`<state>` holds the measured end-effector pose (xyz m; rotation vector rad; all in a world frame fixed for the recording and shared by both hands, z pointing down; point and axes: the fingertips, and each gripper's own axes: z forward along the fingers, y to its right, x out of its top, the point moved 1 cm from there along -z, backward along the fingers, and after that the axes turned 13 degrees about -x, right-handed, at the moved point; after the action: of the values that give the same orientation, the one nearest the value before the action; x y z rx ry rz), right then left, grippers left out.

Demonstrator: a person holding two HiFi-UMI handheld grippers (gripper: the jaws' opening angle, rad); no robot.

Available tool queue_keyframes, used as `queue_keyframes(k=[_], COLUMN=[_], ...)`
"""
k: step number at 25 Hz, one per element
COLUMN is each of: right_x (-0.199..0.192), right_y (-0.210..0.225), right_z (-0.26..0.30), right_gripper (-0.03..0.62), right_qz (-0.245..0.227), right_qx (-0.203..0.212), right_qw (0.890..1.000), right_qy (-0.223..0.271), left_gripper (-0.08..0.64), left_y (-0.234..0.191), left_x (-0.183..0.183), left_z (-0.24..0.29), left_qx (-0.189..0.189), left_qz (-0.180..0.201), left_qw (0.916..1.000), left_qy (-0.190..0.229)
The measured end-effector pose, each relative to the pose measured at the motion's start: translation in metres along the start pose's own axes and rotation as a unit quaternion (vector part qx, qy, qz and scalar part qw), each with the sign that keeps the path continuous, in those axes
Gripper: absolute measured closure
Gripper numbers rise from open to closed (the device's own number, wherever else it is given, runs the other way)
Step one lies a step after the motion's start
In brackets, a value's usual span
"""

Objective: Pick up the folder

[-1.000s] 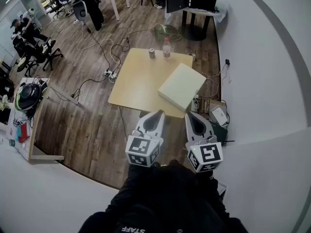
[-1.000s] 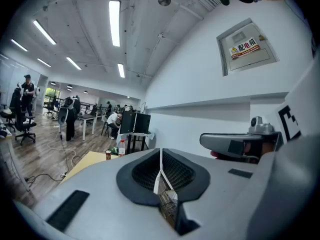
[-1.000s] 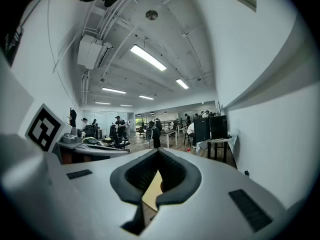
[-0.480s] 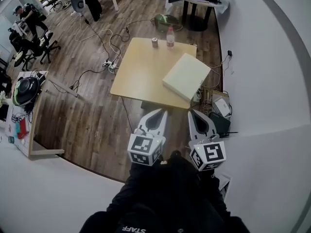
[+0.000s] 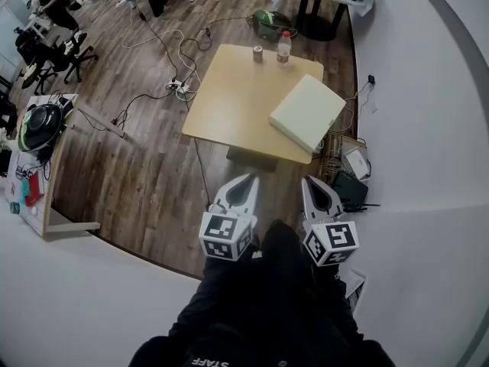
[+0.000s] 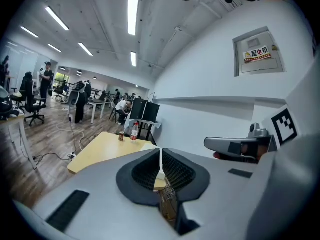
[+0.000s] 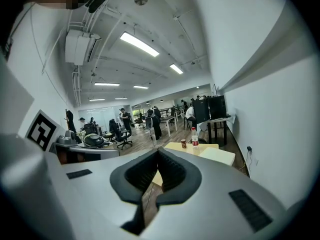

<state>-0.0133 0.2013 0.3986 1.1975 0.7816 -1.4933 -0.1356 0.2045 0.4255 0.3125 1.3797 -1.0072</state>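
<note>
Seen from above my head: I hold a pair of tongs in each hand, out in front of my dark sleeves. The left tongs and the right tongs point ahead side by side, apart from each other, each with a cube of black-and-white square markers at its back end. Both are over the wooden floor, short of the bench and touching nothing.

The left tongs are clenched, jaws pressed together with only a thin seam between them, and they grip nothing. The right tongs are clenched too, also empty.

The folder is a flat cream-white slab lying on the pale wooden bench, on the side nearest the white wall. It sits at an angle to the bench's edges. Its near corner reaches the bench's front edge; I cannot tell whether it hangs over. It is well apart from both tongs. In the view along the right tongs the folder shows beyond the jaws, off to the right.

At the far edge of the bench stand a clear bottle with a red label and, just beside it, a small can. Cables trail over the floor left of the bench. People sit and stand at desks further back.
</note>
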Motion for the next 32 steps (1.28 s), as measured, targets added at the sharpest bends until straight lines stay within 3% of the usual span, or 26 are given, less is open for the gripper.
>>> queue_keyframes(k=[5, 13, 18, 23, 32], right_x=[-0.004, 0.0, 0.011, -0.003, -0.072], right_y=[0.006, 0.055, 0.099, 0.162, 0.258], right_z=[0.017, 0.087, 0.154, 0.213, 0.304], right_gripper=[0.572, 0.572, 0.571, 0.567, 0.408], right_qz=[0.014, 0.071, 0.095, 0.121, 0.178], right_qx=[0.011, 0.005, 0.004, -0.025, -0.047], right_qw=[1.0, 0.997, 0.995, 0.991, 0.97], right_qy=[0.004, -0.011, -0.021, -0.06, -0.162], left_gripper=[0.515, 0.515, 0.515, 0.515, 0.515], left_y=[-0.015, -0.054, -0.091, -0.116, -0.156], left_x=[-0.007, 0.002, 0.022, 0.023, -0.016], left_z=[0.015, 0.073, 0.135, 0.211, 0.327], left_qx=[-0.003, 0.006, 0.014, 0.005, 0.005], left_qz=[-0.018, -0.02, -0.023, -0.033, -0.063], left_qw=[0.9998, 0.9994, 0.9989, 0.9973, 0.9883], left_qy=[-0.006, -0.027, -0.038, -0.066, -0.138])
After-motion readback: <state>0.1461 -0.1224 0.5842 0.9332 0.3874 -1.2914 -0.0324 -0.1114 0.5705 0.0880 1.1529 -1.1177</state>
